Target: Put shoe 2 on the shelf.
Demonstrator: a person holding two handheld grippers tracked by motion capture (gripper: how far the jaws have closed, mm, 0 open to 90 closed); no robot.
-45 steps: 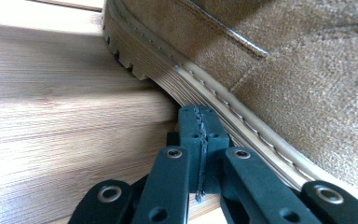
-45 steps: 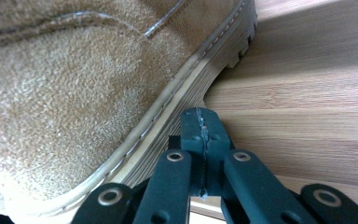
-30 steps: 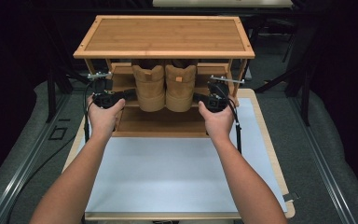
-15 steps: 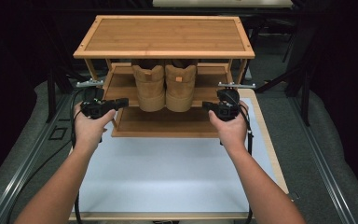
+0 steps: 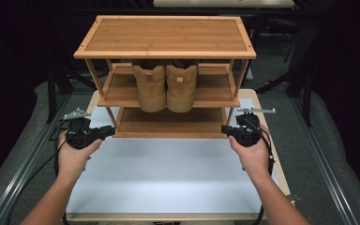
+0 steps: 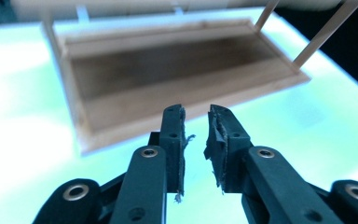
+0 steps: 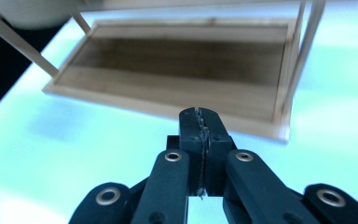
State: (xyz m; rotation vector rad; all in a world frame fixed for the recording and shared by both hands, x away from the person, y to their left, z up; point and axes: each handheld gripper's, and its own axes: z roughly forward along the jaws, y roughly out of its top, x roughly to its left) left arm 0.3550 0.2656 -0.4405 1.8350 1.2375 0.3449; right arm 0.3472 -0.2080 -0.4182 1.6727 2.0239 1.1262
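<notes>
The left gripper was a little way open, and its jaws had just been opening. Nothing was between them. In the left gripper view its two black fingers stood apart with a small gap, and torn bits of pad hung off their inner sides. It touched nothing. It sat just beside the front left corner of the shoe rack, over the white table.

The right gripper was squeezed tight, with its two jaws pressed together and nothing in them. It also touched nothing. It sat just beside the front right corner of the rack.

The pair of boots stood on the middle shelf, side by side, heels to the front, touching each other. The top shelf hid the tops of the boots. The toes could not be seen.

In both gripper views the bottom shelf looked blurry, and the rack's thin legs were cut off at the top.

There were two grippers, two hands, two boots, one rack with three shelves, and one table.
</notes>
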